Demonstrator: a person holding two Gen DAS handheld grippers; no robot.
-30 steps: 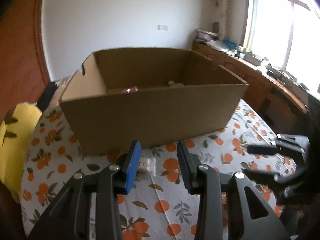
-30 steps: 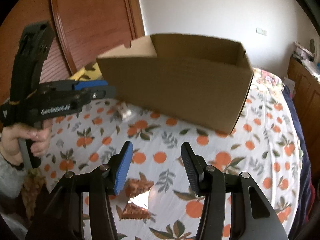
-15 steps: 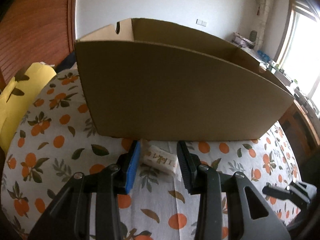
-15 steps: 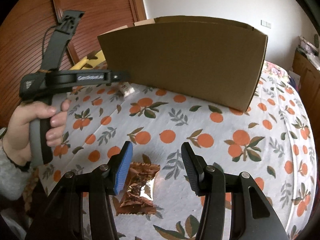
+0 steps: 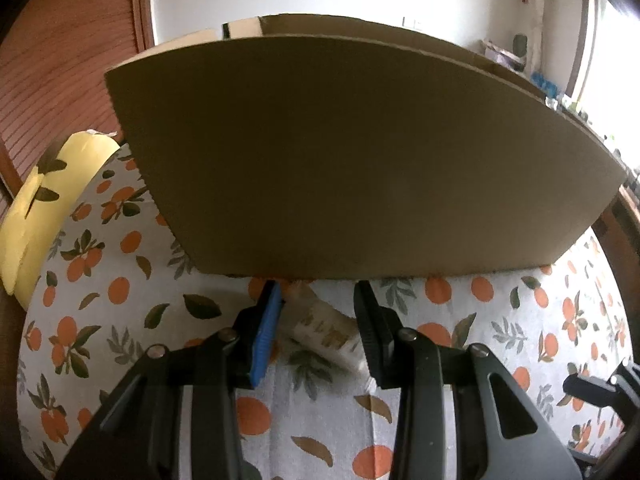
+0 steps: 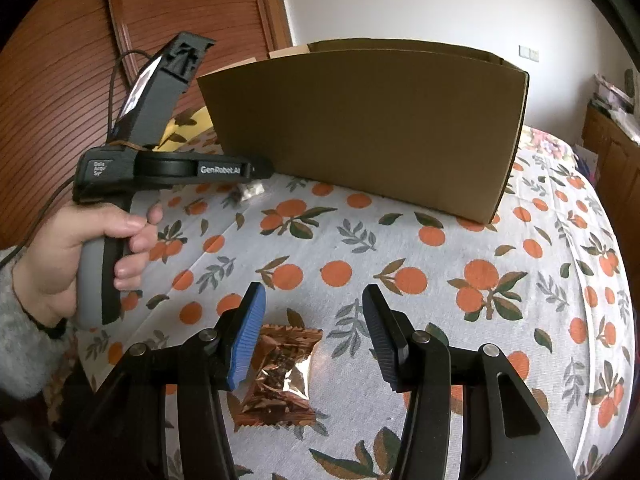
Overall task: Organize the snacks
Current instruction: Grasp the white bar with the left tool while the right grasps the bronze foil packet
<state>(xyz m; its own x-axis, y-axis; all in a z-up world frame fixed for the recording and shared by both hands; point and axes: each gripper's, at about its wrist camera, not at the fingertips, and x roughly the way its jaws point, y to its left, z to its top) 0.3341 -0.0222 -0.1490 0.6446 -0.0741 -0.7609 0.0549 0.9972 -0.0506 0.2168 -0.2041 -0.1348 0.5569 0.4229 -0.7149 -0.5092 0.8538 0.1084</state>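
Note:
A brown cardboard box [image 5: 360, 160] stands on the orange-print tablecloth; it also shows in the right wrist view [image 6: 372, 120]. A small pale snack packet [image 5: 320, 330] lies at the foot of the box, between the open jaws of my left gripper [image 5: 316, 320]. In the right wrist view the left gripper [image 6: 260, 170] hovers low over that packet [image 6: 249, 191]. A shiny copper-brown snack packet [image 6: 280, 376] lies on the cloth between the open jaws of my right gripper [image 6: 314, 336], nearer the blue pad.
A yellow cushion [image 5: 40, 208] lies left of the box. A wooden slatted door [image 6: 60, 60] stands behind on the left. Wooden cabinets [image 6: 612, 160] with clutter run along the right wall. The table edge drops off at the right.
My left gripper has dropped low and moved up to the box, so the pale packet now lies between its jaws. My right gripper has come down over the copper packet.

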